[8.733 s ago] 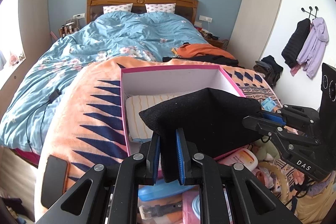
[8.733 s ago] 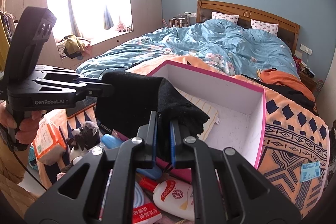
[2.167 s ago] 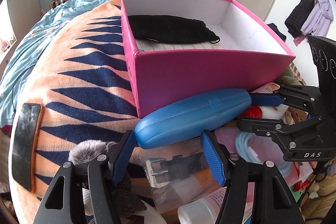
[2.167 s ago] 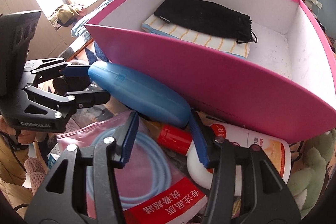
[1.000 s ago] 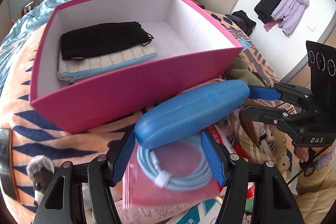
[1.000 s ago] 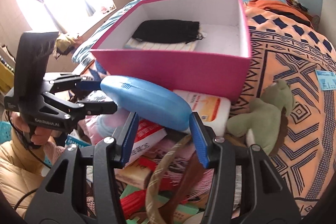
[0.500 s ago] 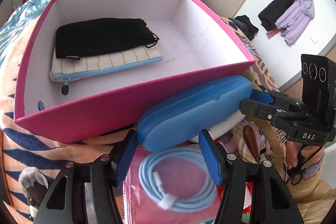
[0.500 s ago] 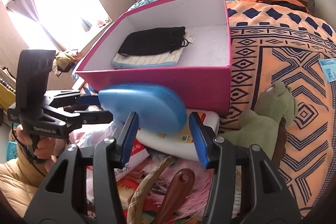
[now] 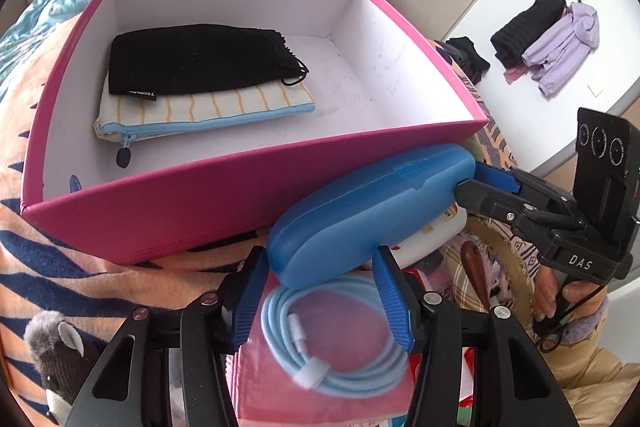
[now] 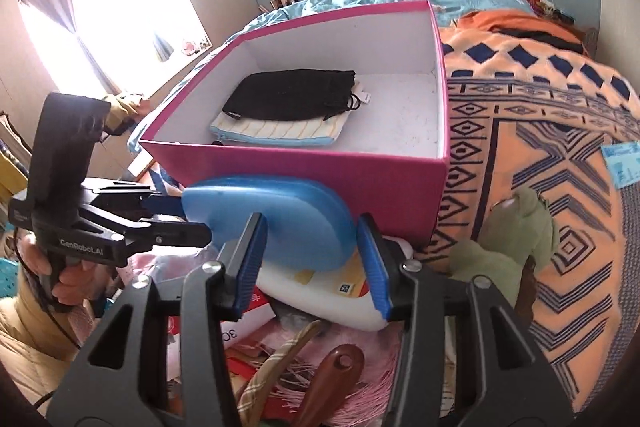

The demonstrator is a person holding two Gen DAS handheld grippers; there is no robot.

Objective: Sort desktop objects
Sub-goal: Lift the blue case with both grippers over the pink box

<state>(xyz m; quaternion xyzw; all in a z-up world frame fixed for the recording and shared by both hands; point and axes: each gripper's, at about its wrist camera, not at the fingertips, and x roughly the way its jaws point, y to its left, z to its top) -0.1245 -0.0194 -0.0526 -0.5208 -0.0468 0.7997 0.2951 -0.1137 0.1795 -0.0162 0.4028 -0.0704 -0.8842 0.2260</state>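
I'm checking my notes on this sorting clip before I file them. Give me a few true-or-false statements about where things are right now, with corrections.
1. The blue case is held between both grippers, one at each end. True: the left gripper and the right gripper each have their jaws around it.
2. The blue case already lies inside the pink box. False: it is outside, in front of the box's near wall.
3. The black pouch lies on the striped zip pouch. True.
4. The coiled blue cable is in the box. False: it lies in a pink bag outside the box, below the case.
5. A green plush toy sits in the box. False: it lies on the blanket beside it.
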